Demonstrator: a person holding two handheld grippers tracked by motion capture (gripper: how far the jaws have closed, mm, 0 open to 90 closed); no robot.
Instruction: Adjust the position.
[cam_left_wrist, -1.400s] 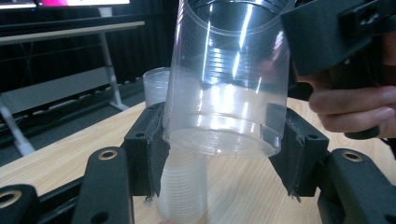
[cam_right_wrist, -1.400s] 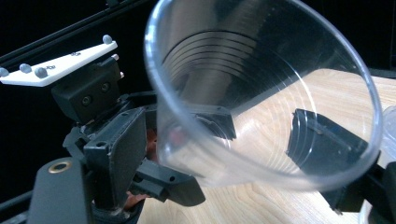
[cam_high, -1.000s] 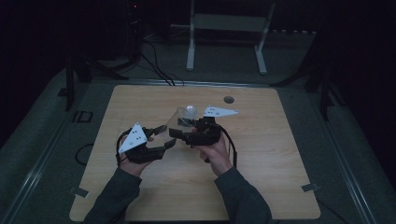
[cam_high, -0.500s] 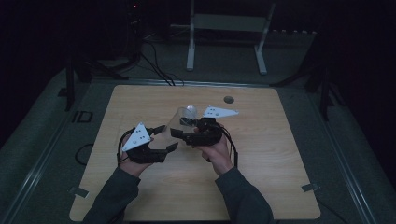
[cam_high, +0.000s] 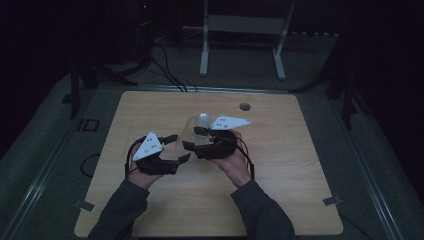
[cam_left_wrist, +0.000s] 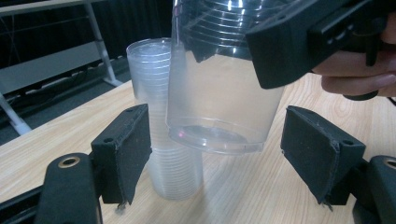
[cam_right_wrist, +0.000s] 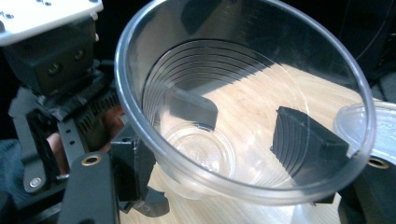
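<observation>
Probably lab: dark room, metal stand (cam_high: 243, 30)

clear plastic cup (cam_left_wrist: 219, 107), ribbed near the rim, upright and empty, up off the counter, stack of the same cups (cam_left_wrist: 161, 130) standing right behind it

Left hand-held gripper (cam_left_wrist: 212, 163) has just opened, pads clear of the clear cup (cam_left_wrist: 219, 98). The other hand-held gripper (cam_left_wrist: 299, 42) holds that cup. Cup stack (cam_left_wrist: 154, 93) stands behind on the counter (cam_left_wrist: 243, 191).

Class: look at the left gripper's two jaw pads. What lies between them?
The clear cup, gripped near its rim by the right gripper, hangs between the left gripper's open pads, touching neither, in the left gripper view.
</observation>
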